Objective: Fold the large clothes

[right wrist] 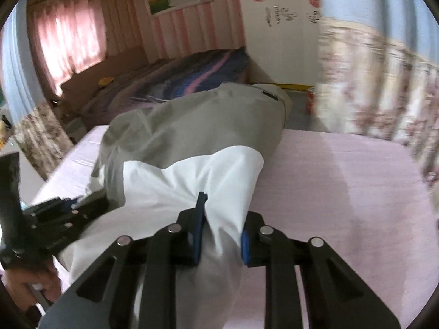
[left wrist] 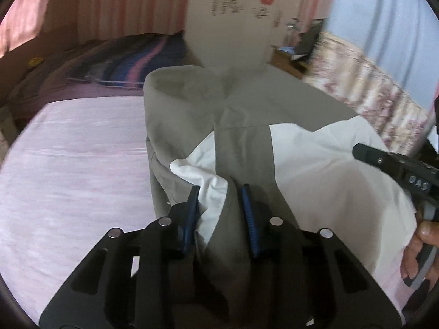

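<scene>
Trousers [left wrist: 247, 104], grey-khaki with white lining turned out, lie across the pink sheet [left wrist: 76, 159] of a bed, filling the centre of both views. Their near end is cut off under each gripper body at the bottom of the frames, so the waistband itself cannot be made out. Blur smears the curtains and the far wall, and the writing on the white wall is unreadable.

In the left wrist view, the left gripper [left wrist: 221, 219] pinches a fold of grey cloth and white lining between its blue pads. At the right edge the right gripper [left wrist: 395, 164] shows only as a black finger over the white lining, with a hand [left wrist: 419, 246] partly cut off below it; its grip is hidden there.

The right wrist view settles that: the right gripper [right wrist: 223, 224] is clamped on a bunch of white lining. Only this view shows the trousers' far end with a dark tab, in the upper middle, and bare sheet to the right. The left gripper [right wrist: 63, 208] sits at the lower left edge, its pads hard to see.
</scene>
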The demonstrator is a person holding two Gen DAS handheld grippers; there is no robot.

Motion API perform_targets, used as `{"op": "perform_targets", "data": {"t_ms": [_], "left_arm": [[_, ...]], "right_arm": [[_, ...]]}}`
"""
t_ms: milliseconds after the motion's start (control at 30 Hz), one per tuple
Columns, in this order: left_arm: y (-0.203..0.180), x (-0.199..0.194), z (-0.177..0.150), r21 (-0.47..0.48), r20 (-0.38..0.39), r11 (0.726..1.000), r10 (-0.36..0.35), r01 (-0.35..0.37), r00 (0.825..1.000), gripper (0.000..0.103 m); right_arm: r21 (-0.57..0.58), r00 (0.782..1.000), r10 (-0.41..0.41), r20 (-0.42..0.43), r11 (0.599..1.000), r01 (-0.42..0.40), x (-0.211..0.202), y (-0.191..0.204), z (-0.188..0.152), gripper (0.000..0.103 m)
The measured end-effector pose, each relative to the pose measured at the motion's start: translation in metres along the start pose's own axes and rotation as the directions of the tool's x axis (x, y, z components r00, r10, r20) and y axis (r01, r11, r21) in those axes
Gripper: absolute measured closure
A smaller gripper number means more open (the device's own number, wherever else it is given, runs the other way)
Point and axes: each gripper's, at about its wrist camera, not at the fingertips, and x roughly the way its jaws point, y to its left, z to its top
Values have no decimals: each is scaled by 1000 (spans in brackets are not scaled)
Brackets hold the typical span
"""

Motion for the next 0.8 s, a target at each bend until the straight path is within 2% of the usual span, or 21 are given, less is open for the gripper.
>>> {"op": "perform_targets", "data": {"t_ms": [133, 200, 233, 267, 300, 367, 400, 467, 633, 700, 767, 800], "left_arm": [[-70, 22, -10, 29, 2, 999, -30, 30, 1000, 73], [-83, 29, -14, 35, 2, 999, -7, 7, 1000, 70], [-85, 31, -16, 39, 2, 999, 7, -7, 1000, 65], [-85, 33, -18, 39, -1, 999, 18, -18, 1000, 59], [-85, 33, -20, 36, -4, 999, 26, -26, 1000, 56], [-79, 29, -27, 40, 8, 998, 57, -57, 998, 38], [-73, 24, -32, 44, 11, 996, 76, -76, 997, 34], [-56, 20, -37, 27, 7, 997, 74, -74, 997, 21], [-33, -22, -72, 48, 22, 997, 55, -56, 998, 19], [-29, -45, -82, 51, 42, 998, 38, -40, 998, 19], [-24, -78, -90, 58, 76, 997, 44, -48, 996, 11], [-22, -96, -94, 65, 102, 996, 57, -64, 993, 8]], "right_arm": [[-9, 997, -70, -14, 998, 70, -9, -52, -14, 82], [-29, 997, -76, -25, 997, 76, -8, -58, -21, 78], [-35, 996, -87, -25, 996, 86, -6, -57, -26, 75], [-29, 995, -99, -16, 995, 99, -7, -55, -31, 66], [-12, 992, -125, 5, 992, 125, -11, -54, -35, 52], [7, 988, -151, 28, 989, 151, -19, -52, -45, 34], [21, 986, -168, 26, 986, 167, -24, -50, -51, 29], [51, 984, -175, 33, 983, 174, -37, -49, -67, 26], [106, 983, -168, 76, 981, 160, -79, -46, -110, 20], [109, 985, -158, 75, 983, 150, -95, -45, -116, 16], [99, 981, -164, 102, 983, 154, -116, -36, -116, 14], [92, 979, -170, 114, 983, 160, -127, -30, -117, 8]]}}
